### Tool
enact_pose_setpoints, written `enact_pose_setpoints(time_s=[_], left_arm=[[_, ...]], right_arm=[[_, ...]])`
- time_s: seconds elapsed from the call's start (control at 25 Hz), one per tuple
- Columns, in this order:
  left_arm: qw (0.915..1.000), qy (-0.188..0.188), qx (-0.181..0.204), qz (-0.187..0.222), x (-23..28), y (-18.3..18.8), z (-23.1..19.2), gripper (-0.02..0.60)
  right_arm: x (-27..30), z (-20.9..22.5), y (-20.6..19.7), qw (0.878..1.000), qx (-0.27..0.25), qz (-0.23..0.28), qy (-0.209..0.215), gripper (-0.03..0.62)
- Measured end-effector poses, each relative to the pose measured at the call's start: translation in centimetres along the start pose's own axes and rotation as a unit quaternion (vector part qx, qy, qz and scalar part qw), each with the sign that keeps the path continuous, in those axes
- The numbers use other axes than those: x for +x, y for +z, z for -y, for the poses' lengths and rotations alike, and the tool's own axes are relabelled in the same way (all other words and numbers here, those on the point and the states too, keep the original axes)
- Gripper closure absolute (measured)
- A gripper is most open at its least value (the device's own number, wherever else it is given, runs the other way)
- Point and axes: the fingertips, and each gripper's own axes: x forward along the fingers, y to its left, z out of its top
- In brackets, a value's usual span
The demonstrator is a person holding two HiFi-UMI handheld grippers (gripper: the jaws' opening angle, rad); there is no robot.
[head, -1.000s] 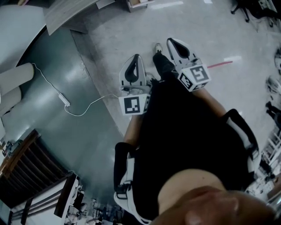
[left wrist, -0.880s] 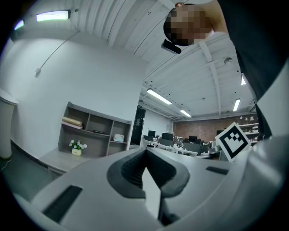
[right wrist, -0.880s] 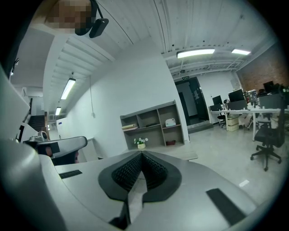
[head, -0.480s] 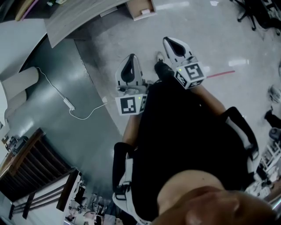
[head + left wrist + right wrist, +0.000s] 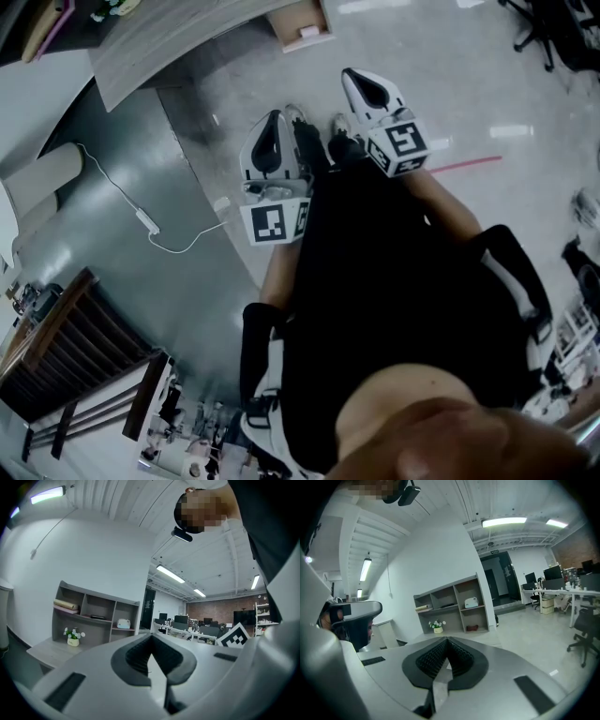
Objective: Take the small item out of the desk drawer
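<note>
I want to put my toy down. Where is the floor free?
Free: the pale floor between the red line and the office chair; also the dark floor above the white cable. Crowded: bottom left, by the wooden rack.

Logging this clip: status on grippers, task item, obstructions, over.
Left gripper and right gripper jaws shut, empty. No drawer or small item in view. Shelf desk ahead; white cable on floor, left.
</note>
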Motion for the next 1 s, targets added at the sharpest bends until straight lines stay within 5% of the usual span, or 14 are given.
enact_pose_setpoints(time_s=[0.64,1.0], left_arm=[[0.9985,-0.027,-0.046,-0.017,10.0,-1.6,-7.7,0.583],[0.9961,-0.037,-0.068,-0.042,14.7,-3.4,-11.4,0.583]], right_arm=[[14.3,3.7,-4.2,0.997,0.025,-0.065,-0.033,0.595],[22.8,7.2,-11.4,0.987,0.042,-0.146,-0.049,0.594]])
